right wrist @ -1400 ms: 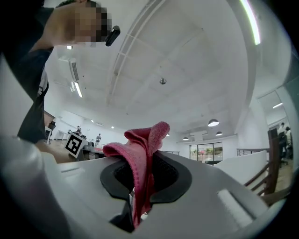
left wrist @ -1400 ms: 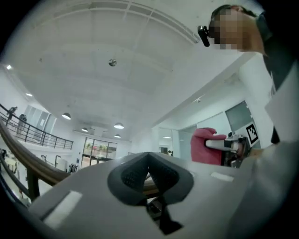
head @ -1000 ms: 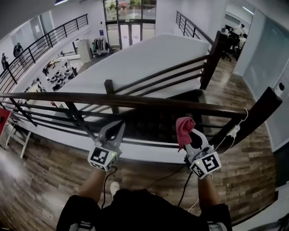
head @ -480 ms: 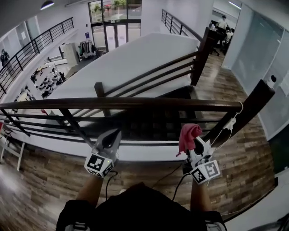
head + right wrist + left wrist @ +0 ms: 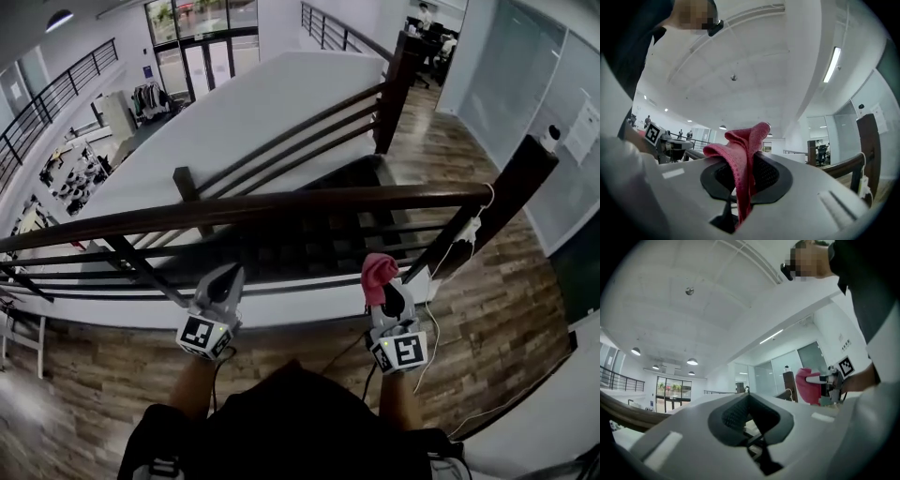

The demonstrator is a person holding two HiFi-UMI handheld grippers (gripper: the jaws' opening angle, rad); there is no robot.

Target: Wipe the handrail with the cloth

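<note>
**Below the rail: cloth held, not yet on the wood**

Ahead of and above both tools, the handrail [image 5: 281, 204] runs crosswise from left to right in the head view, climbing slightly toward the dark end post [image 5: 511, 192]. The right tool [image 5: 382, 287] is clamped on the pink cloth [image 5: 378, 270], which bunches up out of the jaws and points at the rail but stands clear of it, in front of the lower bars. The left tool [image 5: 229, 276] has its jaws pressed together with nothing between them, and it sits level with the right one, further left along the rail.

Since the cloth is in the right tool, that side does the wiping. I judge the coming move to be a reach up and forward onto the top of the rail, then a stroke along its length.

Against a second ago, the head view has swung: the rail sloped down toward the right then and tilts up now, and the end post sits nearer the middle. Both tools keep much the same stance, the cloth gripped as before.
</note>
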